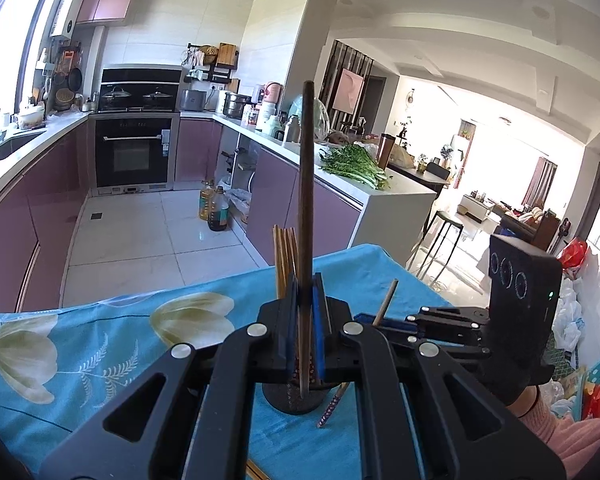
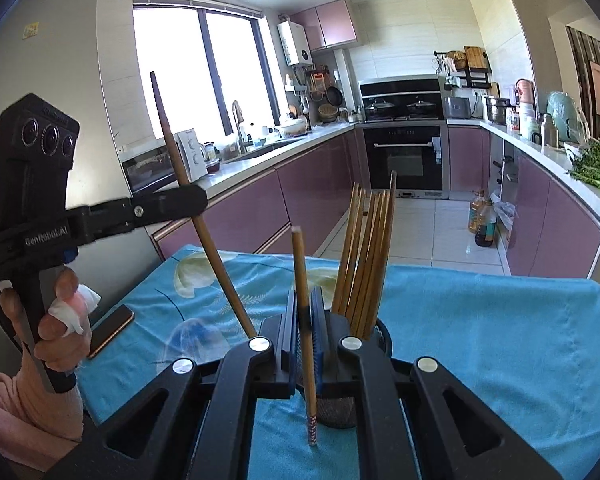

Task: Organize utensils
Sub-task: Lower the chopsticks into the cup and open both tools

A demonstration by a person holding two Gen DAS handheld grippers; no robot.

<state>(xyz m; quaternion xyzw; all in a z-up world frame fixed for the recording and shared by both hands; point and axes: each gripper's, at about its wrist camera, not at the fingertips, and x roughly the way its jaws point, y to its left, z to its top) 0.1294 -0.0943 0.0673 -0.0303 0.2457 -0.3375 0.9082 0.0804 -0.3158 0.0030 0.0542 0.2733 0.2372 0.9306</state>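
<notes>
My left gripper (image 1: 305, 292) is shut on a dark brown chopstick (image 1: 306, 184) that stands nearly upright over a black mesh utensil holder (image 1: 296, 400). Several tan chopsticks (image 1: 285, 256) stand in that holder. My right gripper (image 2: 304, 308) is shut on a tan chopstick with a patterned end (image 2: 301, 276), held upright just left of the holder (image 2: 340, 412) and its bundle of chopsticks (image 2: 366, 256). The left gripper (image 2: 188, 196) with its dark chopstick (image 2: 180, 168) shows in the right wrist view. The right gripper's chopstick (image 1: 385, 302) shows in the left wrist view.
A blue flowered cloth (image 1: 100, 344) covers the table. A phone (image 2: 110, 330) lies near the table's left edge. Purple kitchen cabinets (image 2: 308, 196), an oven (image 2: 406, 158), oil bottles on the floor (image 2: 482, 220) and greens on a counter (image 1: 354, 166) lie beyond.
</notes>
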